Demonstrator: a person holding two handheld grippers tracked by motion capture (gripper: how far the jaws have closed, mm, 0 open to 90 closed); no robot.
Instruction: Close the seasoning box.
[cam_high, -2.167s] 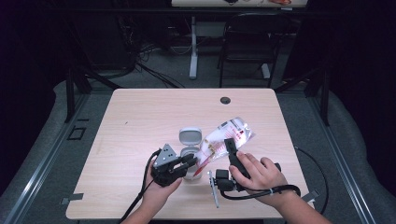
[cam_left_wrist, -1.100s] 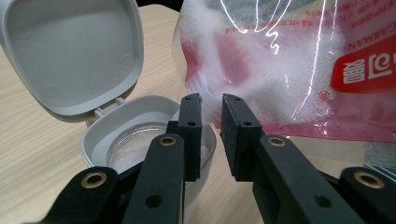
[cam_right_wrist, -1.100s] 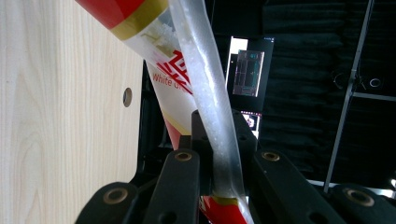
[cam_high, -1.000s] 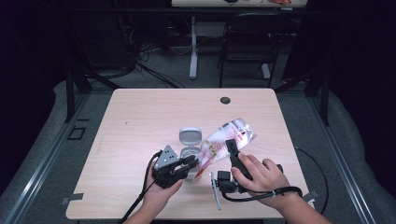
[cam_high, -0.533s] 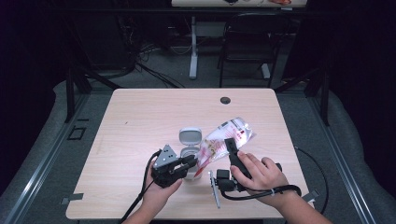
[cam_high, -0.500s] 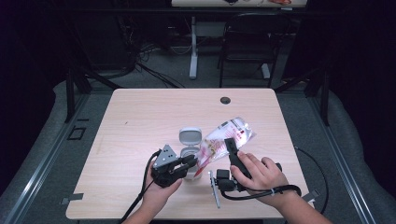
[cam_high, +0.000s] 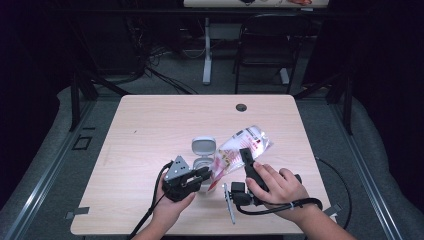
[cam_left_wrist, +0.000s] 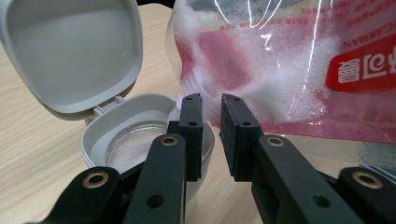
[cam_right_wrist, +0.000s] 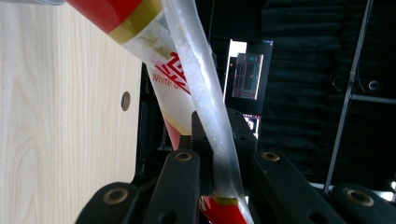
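High view: sugar bag (cam_high: 239, 148) tilted over the small grey container (cam_high: 202, 161), lid (cam_high: 203, 145) flipped open behind it, both near the table (cam_high: 150, 125) centre. Right tool (cam_high: 245, 156) up against the bag's near edge, hand wrapped round its body. Left tool (cam_high: 204, 173) right at the container's near side. Loose scissors-like item (cam_high: 229, 202) flat on the table just in front of the right hand (too small to be sure).

Left gripper view: left tool (cam_left_wrist: 211, 133) with jaws nearly together, narrow gap, nothing visibly pinched between the pads; one jaw overlapping the container (cam_left_wrist: 140, 135) rim, contact not clear. So: slightly open, not gripping as far as can be told. White granules already in the container's bottom. Bag (cam_left_wrist: 289, 70) hanging directly above and behind, granules piled toward the low end.

Right gripper view: right tool (cam_right_wrist: 219, 163) clamped on the bag's (cam_right_wrist: 196, 84) flat sealed edge, film squeezed thin between the jaws.

Handling, judged: soft, slick film, loose contents shifting with tilt, so weight moves toward the low corner and the bag sags. Best hold on the flat seam or an empty flap (as now), not on the filled belly. Container light, likely to slide or tip if nudged; brace at the rim or wall opposite the hinge.
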